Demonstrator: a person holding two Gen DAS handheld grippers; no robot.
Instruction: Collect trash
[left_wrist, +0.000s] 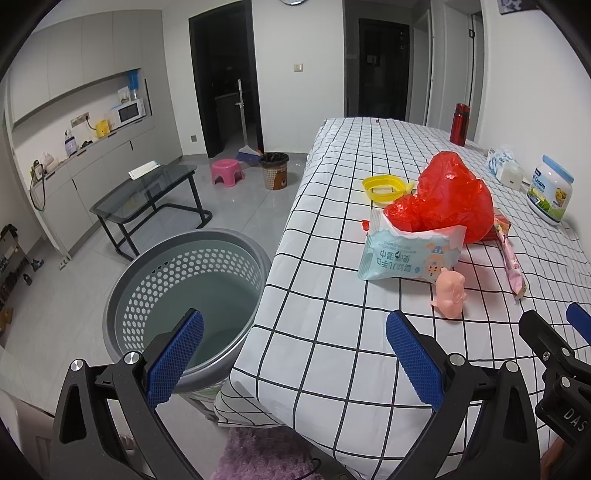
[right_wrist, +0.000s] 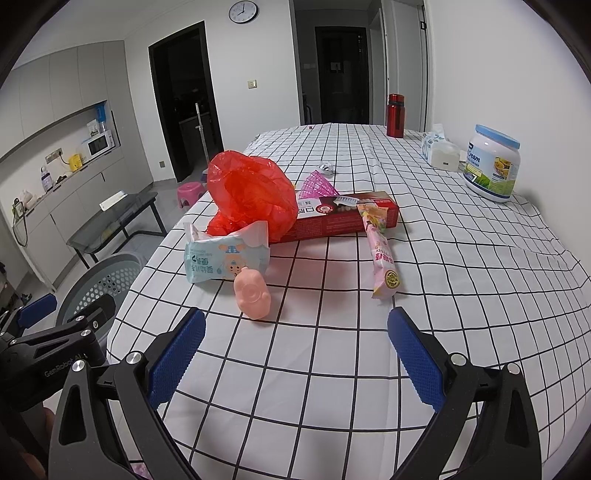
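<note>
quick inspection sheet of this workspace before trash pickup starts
surface: table under checked cloth
job's things: red plastic bag, wipes pack, pink wrapper, red box; grey basket beside table, nothing seen inside
clutter: pink toy, jar, red bottle, tissues
grippers: left gripper and right gripper open, holding nothing
cables: nothing seen on table
surroundings: glass side table, pink stool

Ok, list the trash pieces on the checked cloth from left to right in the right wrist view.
Blue wet-wipe packet → pink toy figure → pink snack wrapper. The red plastic bag and the red box overlap the others, so they are left out.
</note>
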